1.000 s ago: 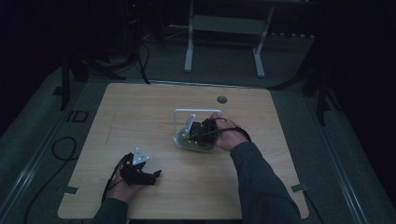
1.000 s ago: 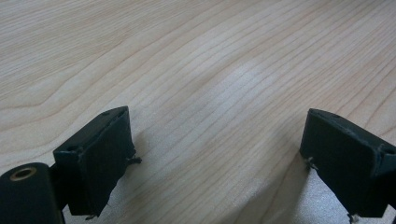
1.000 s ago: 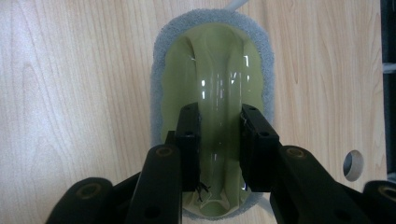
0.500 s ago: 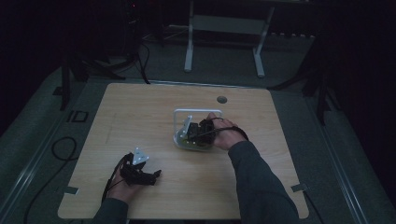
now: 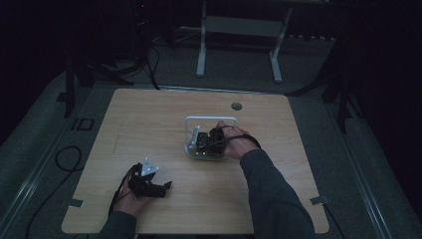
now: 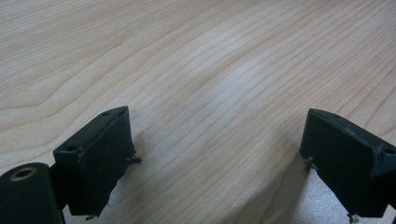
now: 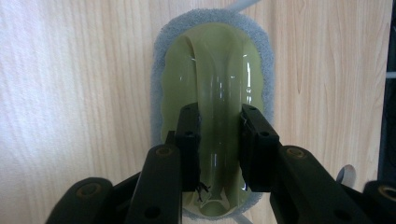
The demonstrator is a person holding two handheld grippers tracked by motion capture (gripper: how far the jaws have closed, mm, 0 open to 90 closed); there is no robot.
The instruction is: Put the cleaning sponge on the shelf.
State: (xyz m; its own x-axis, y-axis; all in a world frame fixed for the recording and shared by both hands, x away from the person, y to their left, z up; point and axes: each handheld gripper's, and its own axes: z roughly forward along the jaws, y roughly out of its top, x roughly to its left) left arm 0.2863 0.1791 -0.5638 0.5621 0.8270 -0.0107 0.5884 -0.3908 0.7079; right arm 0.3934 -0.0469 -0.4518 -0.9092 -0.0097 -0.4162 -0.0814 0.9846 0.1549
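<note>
Wooden desk [image 5: 149, 114], dim room. White wire rack [image 5: 211, 121] near desk centre, a bit twd the far edge, w/ a scrubber [image 7: 212, 70] inside: pale green plastic top w/ raised arched handle, grey-blue sponge rim around it. Lies flat on the wood in the right gripper view.

Right gripper [image 7: 219, 149] down in the rack, held by right hand [image 5: 234, 144], sleeve running back to the near edge. Jaws either side of the scrubber's handle, pads [image 7: 189, 140] pressed against it – clamped on the handle, not on the sponge part. Seen from above as a dark lump [image 5: 206, 142] inside the rack; green barely visible there.

Left gripper [image 5: 161, 188] near the near-left corner of the desk, held by left hand [image 5: 132, 196], grey three-cornered plate on top, cable looping off behind. Well apart from the rack. Jaws wide apart, nothing btwn them – bare wood grain only in the left gripper view [image 6: 217, 154]. Tips low over the desk, shadows under both pads [image 6: 100, 158]; touching or not, can't tell.

Round hole [image 5: 236, 106] in the desk near the far edge, beyond the rack.
</note>
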